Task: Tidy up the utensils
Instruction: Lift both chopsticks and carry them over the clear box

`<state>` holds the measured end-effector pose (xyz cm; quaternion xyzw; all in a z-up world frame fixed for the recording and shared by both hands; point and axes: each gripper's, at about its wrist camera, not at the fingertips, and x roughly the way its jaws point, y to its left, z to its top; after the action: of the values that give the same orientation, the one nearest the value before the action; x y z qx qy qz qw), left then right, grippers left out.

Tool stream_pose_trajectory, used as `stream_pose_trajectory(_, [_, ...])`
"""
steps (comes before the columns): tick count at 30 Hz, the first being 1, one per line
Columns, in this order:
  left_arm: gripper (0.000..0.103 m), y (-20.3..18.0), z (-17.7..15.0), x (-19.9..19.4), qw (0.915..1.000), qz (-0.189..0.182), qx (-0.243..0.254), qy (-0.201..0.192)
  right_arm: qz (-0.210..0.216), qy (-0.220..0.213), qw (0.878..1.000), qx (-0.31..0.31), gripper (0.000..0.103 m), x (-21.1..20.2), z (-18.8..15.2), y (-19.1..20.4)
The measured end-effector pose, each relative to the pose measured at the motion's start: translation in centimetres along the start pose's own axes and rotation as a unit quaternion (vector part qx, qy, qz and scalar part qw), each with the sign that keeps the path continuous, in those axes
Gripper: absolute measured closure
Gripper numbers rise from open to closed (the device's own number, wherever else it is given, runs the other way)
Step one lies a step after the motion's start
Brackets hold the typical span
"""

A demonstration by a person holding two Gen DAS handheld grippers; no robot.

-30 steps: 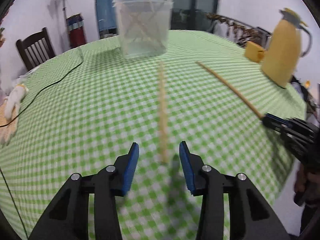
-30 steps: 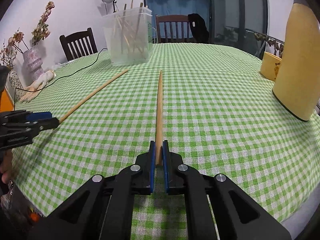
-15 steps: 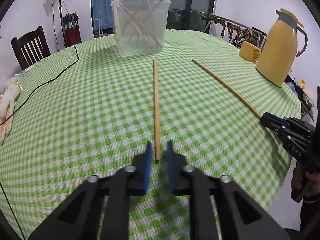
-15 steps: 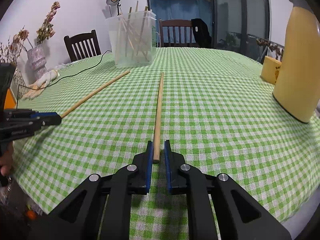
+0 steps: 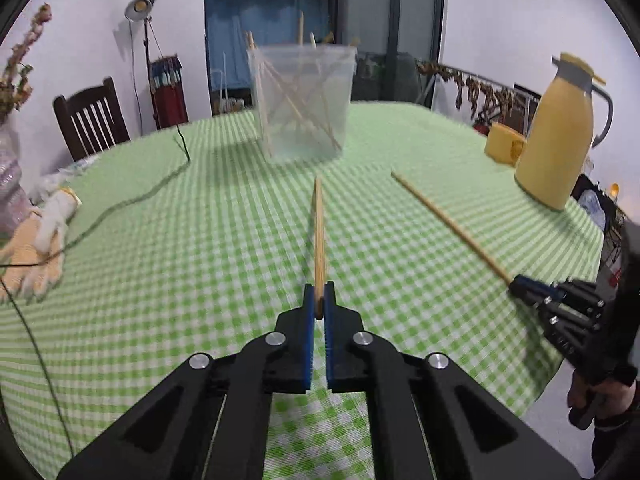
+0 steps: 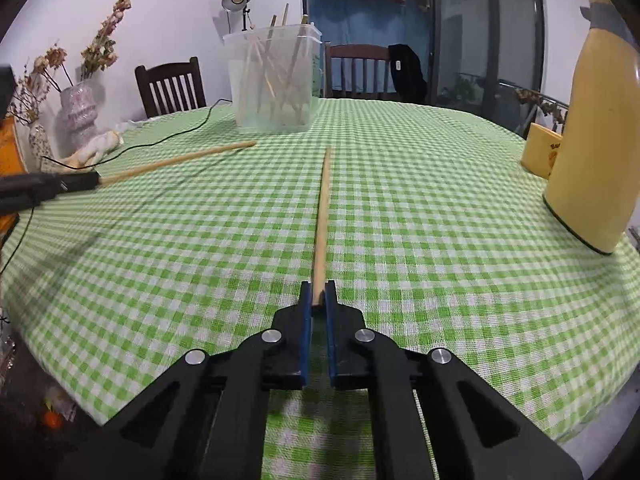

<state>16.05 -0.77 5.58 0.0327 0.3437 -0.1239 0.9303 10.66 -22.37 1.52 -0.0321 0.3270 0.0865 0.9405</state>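
Gripping one long wooden chopstick (image 5: 319,236) at its near end, my left jaws (image 5: 319,300) are closed on it with the blue pads pressing from both sides, and the stick points away toward the far edge of the bench (image 5: 200,240), which wears a green and white checked cloth. My right jaws (image 6: 319,298) are closed in the same way on a second long wooden chopstick (image 6: 323,216), also at its near end. Both sticks aim toward the clear plastic container (image 5: 304,100) near the far edge, which stands upright and holds several more wooden sticks, crossed and leaning. A tall yellow thermos jug (image 5: 560,136) stands by the right edge, with a small yellow cup (image 5: 500,148) just beside it.
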Motion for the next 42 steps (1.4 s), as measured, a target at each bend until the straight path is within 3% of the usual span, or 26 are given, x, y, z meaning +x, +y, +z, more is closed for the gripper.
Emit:
stream_pose_trajectory(15, [0.102,3.9,5.0,-8.5,0.9949,-0.012,-0.027,-0.096,0.009,-0.103,0.993,-0.048,0.097,-6.0,7.0,2.0])
stream_pose_trajectory(23, [0.102,5.4,8.0,-11.1,0.9918,-0.012,-0.016,-0.126,0.034,-0.12,0.989,-0.074,0.097,-7.6,10.7,2.7])
stream_pose_trajectory(27, [0.102,6.0,10.4,-11.7,0.9906,-0.013,-0.004,-0.136,0.048,-0.111,0.989,-0.088,0.097,-7.5,13.2,2.8])
stream_pose_trajectory(33, [0.102,6.8,14.7,-10.0,0.9923,-0.034,0.004,-0.119,0.083,-0.094,0.987,-0.103,0.097,-7.0,17.9,2.9])
stream_pose_trajectory(37, [0.102,6.1,16.2,-7.2,0.9946,-0.06,0.016,-0.083,0.132,-0.043,0.984,-0.108,0.097,-5.1,21.7,2.5])
stream_pose_trajectory(42, [0.102,6.3,17.6,-5.4,0.995,-0.06,0.017,-0.078,0.162,0.008,0.982,-0.096,0.097,-1.8,24.6,2.2])
